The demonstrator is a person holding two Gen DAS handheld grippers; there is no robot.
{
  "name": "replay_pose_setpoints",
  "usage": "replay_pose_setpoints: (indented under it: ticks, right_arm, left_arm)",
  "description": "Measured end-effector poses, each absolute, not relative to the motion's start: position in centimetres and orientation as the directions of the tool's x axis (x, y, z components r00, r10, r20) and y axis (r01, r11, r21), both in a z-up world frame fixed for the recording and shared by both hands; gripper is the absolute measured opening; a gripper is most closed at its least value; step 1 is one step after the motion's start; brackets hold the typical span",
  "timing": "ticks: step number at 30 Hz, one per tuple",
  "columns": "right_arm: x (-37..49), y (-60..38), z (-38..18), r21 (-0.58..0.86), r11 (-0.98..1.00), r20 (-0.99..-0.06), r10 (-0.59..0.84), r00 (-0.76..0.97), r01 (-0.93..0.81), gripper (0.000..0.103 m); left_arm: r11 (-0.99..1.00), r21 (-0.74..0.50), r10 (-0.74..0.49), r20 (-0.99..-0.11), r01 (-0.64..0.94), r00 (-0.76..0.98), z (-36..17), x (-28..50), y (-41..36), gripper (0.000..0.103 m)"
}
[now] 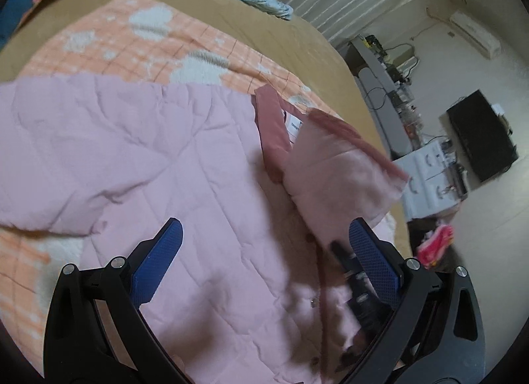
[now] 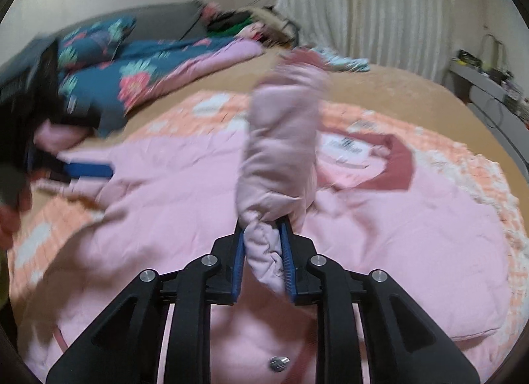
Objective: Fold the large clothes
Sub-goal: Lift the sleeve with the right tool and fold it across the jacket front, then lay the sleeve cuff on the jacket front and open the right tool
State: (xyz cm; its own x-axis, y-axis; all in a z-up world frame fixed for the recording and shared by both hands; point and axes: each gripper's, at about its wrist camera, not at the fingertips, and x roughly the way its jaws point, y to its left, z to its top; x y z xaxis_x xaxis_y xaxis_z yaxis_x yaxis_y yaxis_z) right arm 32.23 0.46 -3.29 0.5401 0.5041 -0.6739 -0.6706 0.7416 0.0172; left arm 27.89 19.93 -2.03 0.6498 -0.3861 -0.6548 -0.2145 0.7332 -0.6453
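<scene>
Right gripper raised, clamped on bunched quilted pink jacket sleeve; left gripper hovers spread above the jacket.

White curtain behind the tan bed, pale walls.

jacket on blanket, blanket on bed

Black plastic linkage arms on both tools, with teardrop-shaped cut-outs and round silver pivot screws at the joints. Left gripper: long blue pads with fine cross-hatched texture, backed in black. Right gripper: same matte black frame, narrow blue pads with ribbed edges, four silver screws across the linkage.
</scene>
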Motion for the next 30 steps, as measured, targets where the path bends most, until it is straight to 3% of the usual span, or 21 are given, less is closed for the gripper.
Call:
replay_pose_setpoints:
  ticks: [7,12,14,20,21,22,23,25,30]
  right_arm:
    - [30.5,3.1,-6.6,-0.054,0.701,-0.747,0.445,0.494,-0.712,0.030]
    - [29.6,3.5,-6.9,-0.006,0.658,-0.773,0.475,0.421,-0.753,0.063]
    - [29.2,2.8,-6.3,0.023,0.652,-0.768,0.496,0.404,-0.758,0.072]
    - [29.6,-2.5,-3.6,0.082,0.703,-0.735,0.522,0.434,-0.707,0.076]
    - [30.0,-3.7,-3.2,0.086,0.724,-0.733,0.511,0.448,-0.684,0.076]
    - [30.4,-5.1,-2.9,0.091,0.747,-0.733,0.498,0.464,-0.659,0.076]
    - [30.8,-6.1,-2.8,0.092,0.763,-0.732,0.487,0.477,-0.639,0.076]
    - [31.5,-8.4,-2.5,0.087,0.798,-0.729,0.459,0.508,-0.596,0.076]
    - [34.2,-14.8,-2.5,0.097,0.891,-0.736,0.364,0.570,-0.443,0.076]
  left_arm:
    - [0.614,-0.761,-0.499,-0.580,-0.210,0.644,-3.9,27.4,20.1,0.095]
    - [0.532,-0.808,-0.559,-0.560,-0.254,0.612,-6.3,28.1,19.6,0.094]
    - [0.520,-0.812,-0.577,-0.562,-0.264,0.592,-7.1,28.5,18.9,0.094]
    - [0.595,-0.750,-0.547,-0.640,-0.288,0.539,-8.6,29.0,16.8,0.092]
    - [0.610,-0.740,-0.536,-0.650,-0.285,0.539,-8.8,29.2,16.5,0.077]
    - [0.631,-0.724,-0.521,-0.663,-0.280,0.538,-8.9,29.5,16.0,0.054]
    - [0.649,-0.708,-0.508,-0.676,-0.280,0.534,-9.0,29.7,15.9,0.039]
    - [0.732,-0.627,-0.431,-0.731,-0.269,0.529,-8.6,30.0,15.1,0.019]
    - [0.868,-0.473,-0.297,-0.738,-0.150,0.606,-3.8,30.6,13.9,0.013]
